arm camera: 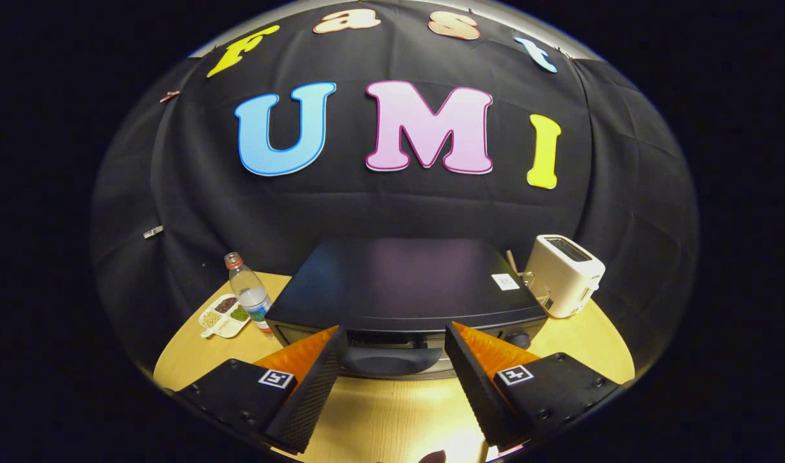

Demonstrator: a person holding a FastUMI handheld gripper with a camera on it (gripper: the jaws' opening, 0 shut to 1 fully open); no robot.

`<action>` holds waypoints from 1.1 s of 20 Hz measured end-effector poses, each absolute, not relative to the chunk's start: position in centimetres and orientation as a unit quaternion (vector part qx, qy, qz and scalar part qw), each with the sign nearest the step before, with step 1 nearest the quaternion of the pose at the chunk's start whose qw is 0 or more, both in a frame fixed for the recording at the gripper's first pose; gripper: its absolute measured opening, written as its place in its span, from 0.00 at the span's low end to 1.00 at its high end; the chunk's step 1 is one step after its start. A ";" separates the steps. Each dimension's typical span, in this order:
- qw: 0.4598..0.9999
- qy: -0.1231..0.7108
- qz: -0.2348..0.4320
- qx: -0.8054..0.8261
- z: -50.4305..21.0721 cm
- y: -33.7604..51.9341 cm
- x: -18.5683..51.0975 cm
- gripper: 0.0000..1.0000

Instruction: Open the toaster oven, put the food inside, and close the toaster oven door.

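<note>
One black toaster oven (405, 283) sits on the round wooden table (392, 418), its door shut and its handle (392, 360) just ahead of the gripper (392, 334), whose fingers are spread wide and hold nothing. Left of it stand one water bottle (249, 292), partly filled, and one divided dish (224, 316) holding beans in three compartments. One white toaster (564, 275) stands right.

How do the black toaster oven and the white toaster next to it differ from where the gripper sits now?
The toaster oven is black, wide and low; the toaster is white, narrow and taller than wide. The toaster oven sits just ahead of the open gripper, its handle between the fingertips; the toaster stands beyond, beside the oven. Both rest on the wooden table.
</note>
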State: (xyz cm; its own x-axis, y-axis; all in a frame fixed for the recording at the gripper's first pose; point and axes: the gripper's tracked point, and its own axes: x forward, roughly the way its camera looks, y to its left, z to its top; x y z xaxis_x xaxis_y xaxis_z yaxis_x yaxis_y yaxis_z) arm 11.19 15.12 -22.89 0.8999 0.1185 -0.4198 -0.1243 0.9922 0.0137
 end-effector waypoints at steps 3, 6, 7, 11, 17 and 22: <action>0.972 0.230 0.057 -0.004 -24.7 15.4 12.3 0.98; 0.971 0.233 0.049 0.003 -25.4 15.6 12.8 0.99; 0.972 0.231 0.049 -0.001 -25.7 15.8 12.8 0.99; 0.972 0.229 0.049 0.003 -26.0 15.5 11.2 0.99; 0.968 0.244 0.057 0.005 -28.9 14.7 4.9 0.98; 0.954 0.291 0.061 -0.019 -33.7 13.8 0.5 0.99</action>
State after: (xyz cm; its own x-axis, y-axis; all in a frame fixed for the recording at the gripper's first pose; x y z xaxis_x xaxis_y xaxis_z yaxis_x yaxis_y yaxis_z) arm 0.52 13.85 -33.70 0.8228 0.1052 -0.5586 -0.1270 0.9919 -0.0004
